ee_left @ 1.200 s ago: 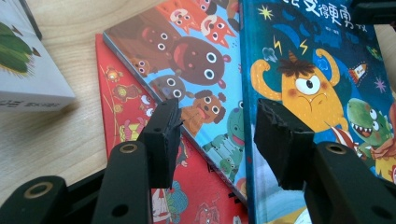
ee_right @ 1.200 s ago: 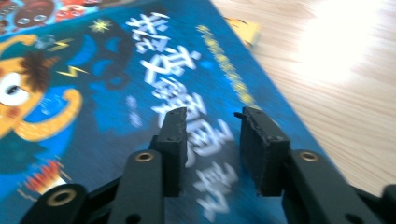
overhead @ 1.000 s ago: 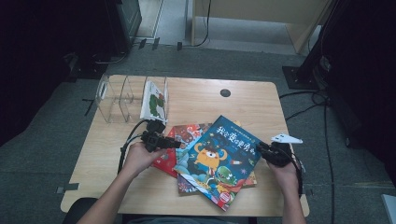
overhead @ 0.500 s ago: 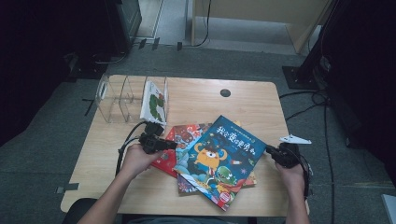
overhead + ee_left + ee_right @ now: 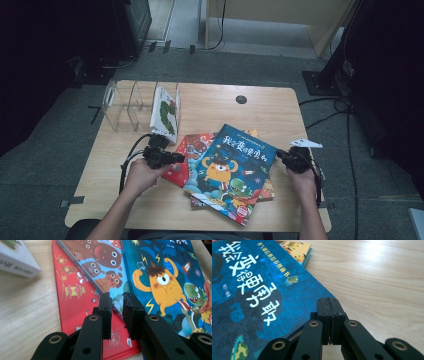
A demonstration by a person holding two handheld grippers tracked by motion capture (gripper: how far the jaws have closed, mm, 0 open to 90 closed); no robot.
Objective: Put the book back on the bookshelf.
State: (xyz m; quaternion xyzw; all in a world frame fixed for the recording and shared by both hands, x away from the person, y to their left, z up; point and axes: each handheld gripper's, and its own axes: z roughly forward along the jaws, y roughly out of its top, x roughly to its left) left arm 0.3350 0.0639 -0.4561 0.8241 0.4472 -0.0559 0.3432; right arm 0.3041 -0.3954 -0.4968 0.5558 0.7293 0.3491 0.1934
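my left gripper [image 5: 117, 305], jaws slightly apart over the red book [image 5: 75, 302]; right gripper [image 5: 329, 305], jaws together beside the blue book [image 5: 257, 297].

— How is the left tool [image 5: 172, 159] held?
— Low at centre left in the high view, forearm entering from the bottom edge; its jaws, just closing, are kept slightly parted.

— And the right tool [image 5: 285, 156]?
— At centre right, jaws pressed together.
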